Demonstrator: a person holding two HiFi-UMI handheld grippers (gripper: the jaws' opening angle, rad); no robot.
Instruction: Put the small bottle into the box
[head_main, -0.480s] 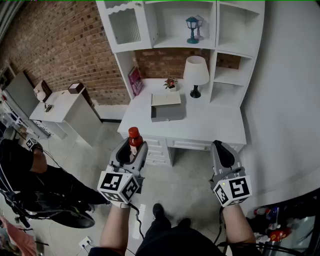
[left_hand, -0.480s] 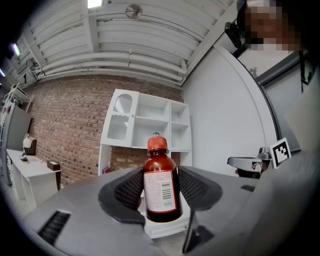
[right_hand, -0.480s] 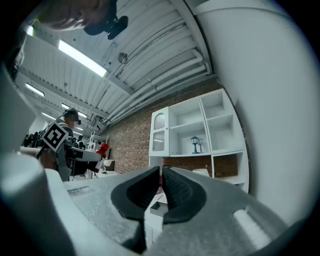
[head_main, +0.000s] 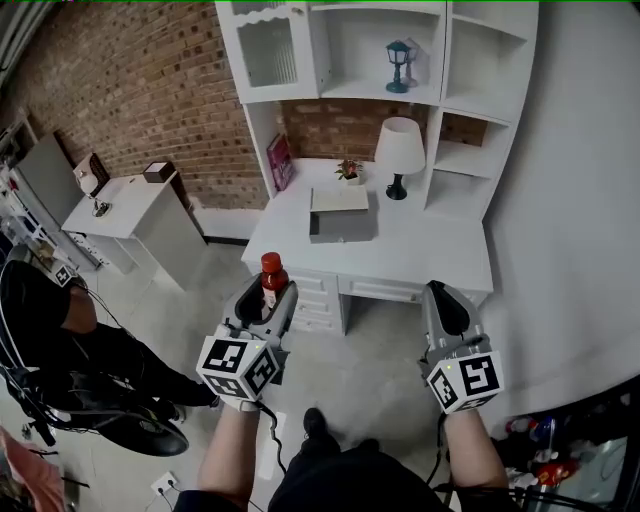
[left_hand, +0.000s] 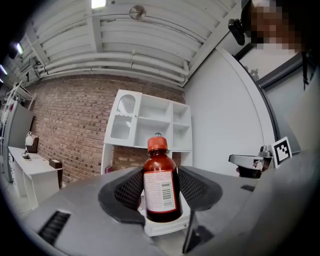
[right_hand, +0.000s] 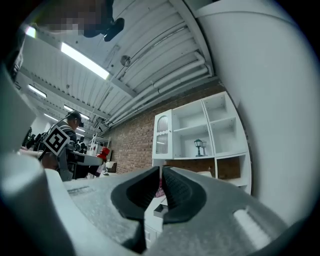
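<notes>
My left gripper (head_main: 268, 297) is shut on a small brown bottle (head_main: 271, 280) with a red cap and a white label. It holds the bottle upright in front of the white desk (head_main: 420, 255). In the left gripper view the small bottle (left_hand: 160, 189) stands between the two black pads, cap up. A grey box (head_main: 340, 214) with its lid raised rests on the desk, ahead and to the right of the bottle. My right gripper (head_main: 447, 307) hangs level with the left one near the desk's front edge, its jaws shut with nothing between them; my right gripper (right_hand: 161, 189) points toward the shelves.
On the desk stand a white lamp (head_main: 399, 152), a small potted plant (head_main: 349, 169) and a pink book (head_main: 280, 161). A white hutch (head_main: 380, 60) with a blue lantern (head_main: 400, 62) rises behind. A white side cabinet (head_main: 140, 215) stands left, beside a seated person in black (head_main: 60, 340).
The view has shifted slightly, so the desk and box sit a little further right. Both grippers hold nearly the same places, and the bottle stays in the left one.
</notes>
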